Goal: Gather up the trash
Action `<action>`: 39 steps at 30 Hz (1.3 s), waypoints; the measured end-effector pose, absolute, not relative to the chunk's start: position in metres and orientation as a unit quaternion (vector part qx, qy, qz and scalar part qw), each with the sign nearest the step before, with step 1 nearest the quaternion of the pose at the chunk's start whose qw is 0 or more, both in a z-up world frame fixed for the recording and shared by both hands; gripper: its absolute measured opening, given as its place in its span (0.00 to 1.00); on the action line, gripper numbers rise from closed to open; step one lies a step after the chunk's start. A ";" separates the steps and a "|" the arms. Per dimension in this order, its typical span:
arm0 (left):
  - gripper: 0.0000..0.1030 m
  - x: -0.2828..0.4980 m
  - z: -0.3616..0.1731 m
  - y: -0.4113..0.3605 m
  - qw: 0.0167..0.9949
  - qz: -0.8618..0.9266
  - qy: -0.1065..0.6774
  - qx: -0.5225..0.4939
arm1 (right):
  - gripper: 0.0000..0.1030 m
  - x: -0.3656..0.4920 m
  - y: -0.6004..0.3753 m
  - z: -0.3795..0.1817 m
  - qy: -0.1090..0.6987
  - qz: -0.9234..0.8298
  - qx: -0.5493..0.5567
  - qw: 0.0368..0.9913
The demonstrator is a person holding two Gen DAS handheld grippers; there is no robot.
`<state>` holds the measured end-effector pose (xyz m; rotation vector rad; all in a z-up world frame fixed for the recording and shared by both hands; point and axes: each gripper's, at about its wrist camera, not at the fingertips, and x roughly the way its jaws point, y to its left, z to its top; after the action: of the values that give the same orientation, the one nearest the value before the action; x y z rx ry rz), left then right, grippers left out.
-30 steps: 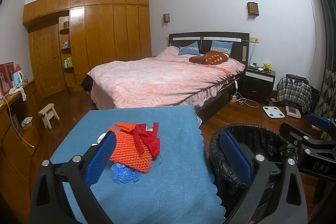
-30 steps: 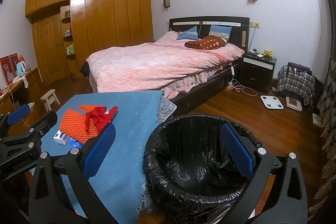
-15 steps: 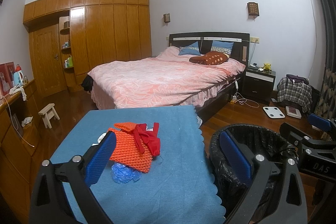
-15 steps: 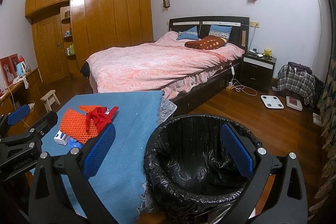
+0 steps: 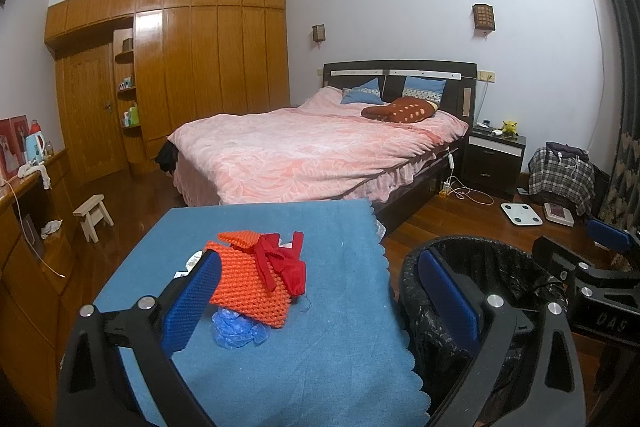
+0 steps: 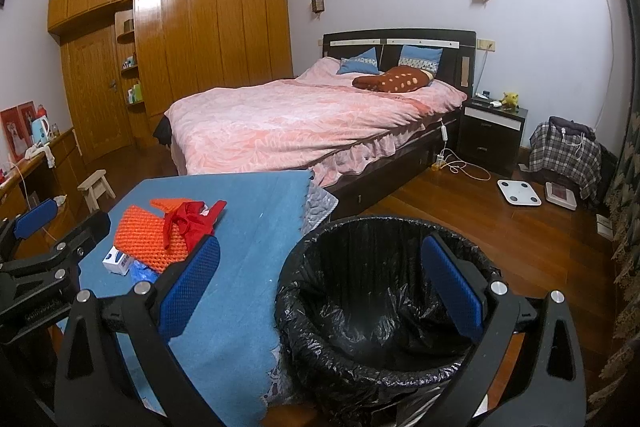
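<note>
Landmark: blue cloth-covered table [image 5: 340, 347]. The trash pile sits on it, toward its left side: an orange knitted pouch [image 5: 250, 287] with a red fabric strip [image 5: 282, 263] draped over it, a crumpled blue plastic glove [image 5: 236, 331] tucked under its near edge, and a small white-and-blue carton [image 6: 118, 261] touching its left side. The round bin with a black plastic liner [image 6: 380, 299] stands just beside the table's right edge. Left gripper [image 5: 320, 303] hovers over the table, jaws spread wide, holding nothing. Right gripper [image 6: 320, 287] hovers over the bin rim, jaws likewise apart and empty.
</note>
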<state>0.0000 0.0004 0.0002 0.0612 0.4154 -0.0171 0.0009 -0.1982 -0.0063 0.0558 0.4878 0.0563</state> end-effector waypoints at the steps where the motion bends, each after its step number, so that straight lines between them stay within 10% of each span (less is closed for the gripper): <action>1: 0.94 0.000 0.000 0.000 0.978 -0.008 0.206 0.030 | 0.95 0.001 -0.198 -0.007 0.241 0.028 0.028 0.970; 39: 0.94 0.014 -0.013 0.018 0.975 0.012 0.221 0.014 | 0.95 0.028 -0.170 -0.017 0.251 0.050 0.013 0.967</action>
<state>0.0144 0.0182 -0.0131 0.0292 0.4462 0.0234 0.0278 -0.1699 -0.0173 0.0268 0.5079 0.1016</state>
